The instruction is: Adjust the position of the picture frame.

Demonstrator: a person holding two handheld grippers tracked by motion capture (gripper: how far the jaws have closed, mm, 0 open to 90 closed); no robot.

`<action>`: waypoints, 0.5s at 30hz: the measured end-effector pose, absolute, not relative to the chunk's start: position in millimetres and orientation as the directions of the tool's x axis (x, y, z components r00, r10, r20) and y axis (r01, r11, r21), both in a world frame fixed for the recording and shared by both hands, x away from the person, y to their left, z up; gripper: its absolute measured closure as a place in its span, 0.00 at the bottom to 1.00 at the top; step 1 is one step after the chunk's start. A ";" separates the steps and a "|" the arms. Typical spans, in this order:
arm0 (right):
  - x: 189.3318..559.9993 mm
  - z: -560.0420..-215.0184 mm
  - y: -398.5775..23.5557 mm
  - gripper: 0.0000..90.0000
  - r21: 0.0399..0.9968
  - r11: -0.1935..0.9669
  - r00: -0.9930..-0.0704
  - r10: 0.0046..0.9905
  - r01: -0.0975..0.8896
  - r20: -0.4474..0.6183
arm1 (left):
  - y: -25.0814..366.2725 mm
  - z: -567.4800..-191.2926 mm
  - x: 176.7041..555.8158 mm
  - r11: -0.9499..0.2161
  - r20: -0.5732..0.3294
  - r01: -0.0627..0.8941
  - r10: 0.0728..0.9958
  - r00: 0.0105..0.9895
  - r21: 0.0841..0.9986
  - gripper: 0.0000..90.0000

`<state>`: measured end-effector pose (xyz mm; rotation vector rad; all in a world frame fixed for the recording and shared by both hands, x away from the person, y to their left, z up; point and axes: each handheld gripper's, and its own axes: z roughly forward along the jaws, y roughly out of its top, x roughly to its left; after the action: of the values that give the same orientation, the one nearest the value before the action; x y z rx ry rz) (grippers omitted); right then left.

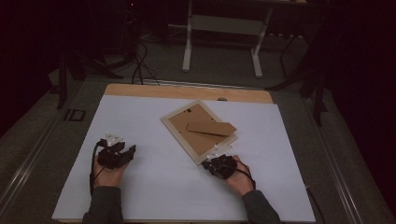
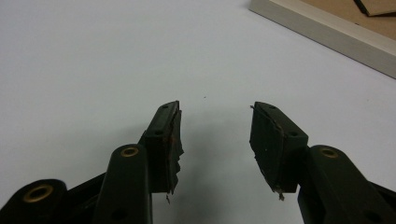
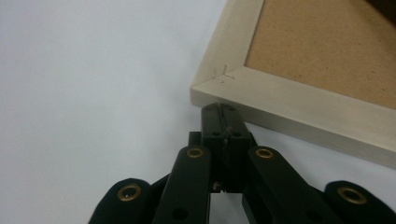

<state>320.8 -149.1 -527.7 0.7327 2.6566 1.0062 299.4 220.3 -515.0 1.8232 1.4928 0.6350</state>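
A pale wooden picture frame (image 1: 200,128) lies face down and askew on the white table sheet (image 1: 154,121), its brown backboard and cardboard stand (image 1: 211,128) facing up. My right gripper (image 1: 215,162) is shut with nothing in it; its tips (image 3: 219,111) sit right at the frame's near corner (image 3: 215,83), where small staples show. Whether they touch the wood I cannot tell. My left gripper (image 1: 122,150) rests on the sheet well to the left, open, nothing between its jaws (image 2: 215,133). The frame's edge (image 2: 327,35) shows at the top right of the left gripper view.
The white sheet covers a wooden tabletop (image 1: 187,92) whose far strip shows bare. Beyond the table stand a white desk frame (image 1: 222,42) and cables on a dim floor. Bare sheet lies between the two hands and to the frame's left.
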 end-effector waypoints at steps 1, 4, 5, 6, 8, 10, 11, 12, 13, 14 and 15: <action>321.0 -527.4 -150.0 1.00 0.667 0.642 -0.855 0.519 0.378 -0.015 | 220.2 -515.1 299.4 -0.104 -0.051 0.639 0.974 0.220 0.763 0.60; 321.6 -525.0 -153.1 1.00 0.670 0.639 -0.851 0.524 0.378 -0.020 | 219.8 -515.3 299.6 -0.108 -0.048 0.639 0.974 0.221 0.761 0.60; 322.2 -523.8 -154.6 1.00 0.672 0.636 -0.848 0.529 0.381 -0.020 | 219.7 -515.3 299.6 -0.109 -0.047 0.639 0.974 0.222 0.761 0.60; 323.1 -522.8 -156.5 1.00 0.675 0.631 -0.845 0.534 0.383 -0.020 | 219.6 -515.3 299.6 -0.109 -0.047 0.640 0.974 0.222 0.761 0.60; 324.2 -521.8 -158.4 1.00 0.677 0.628 -0.842 0.539 0.385 -0.022 | 219.5 -515.4 299.7 -0.109 -0.047 0.640 0.974 0.222 0.761 0.60; 327.9 -519.0 -165.9 1.00 0.679 0.620 -0.831 0.556 0.393 -0.026 | 219.4 -515.6 299.9 -0.108 -0.047 0.640 0.974 0.221 0.761 0.60; 329.0 -518.3 -168.7 1.00 0.680 0.615 -0.826 0.563 0.399 -0.025 | 219.5 -515.6 299.9 -0.108 -0.048 0.640 0.974 0.221 0.761 0.60; 330.2 -517.6 -171.6 1.00 0.682 0.611 -0.822 0.570 0.402 -0.025 | 219.5 -515.7 300.0 -0.107 -0.048 0.641 0.974 0.220 0.760 0.60; 331.4 -516.9 -174.5 1.00 0.683 0.606 -0.816 0.578 0.407 -0.027 | 219.6 -515.7 300.0 -0.108 -0.048 0.642 0.974 0.220 0.759 0.60; 331.4 -516.9 -174.5 1.00 0.683 0.606 -0.816 0.578 0.407 -0.027 | 219.6 -515.7 300.0 -0.108 -0.048 0.642 0.974 0.220 0.759 0.60; 332.7 -516.2 -177.4 1.00 0.685 0.601 -0.810 0.586 0.412 -0.027 | 219.5 -515.9 300.1 -0.109 -0.047 0.642 0.974 0.221 0.759 0.60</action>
<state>332.7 -177.4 -516.2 0.8196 2.5807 1.0097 300.1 219.5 -515.9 1.8307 1.4947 0.6354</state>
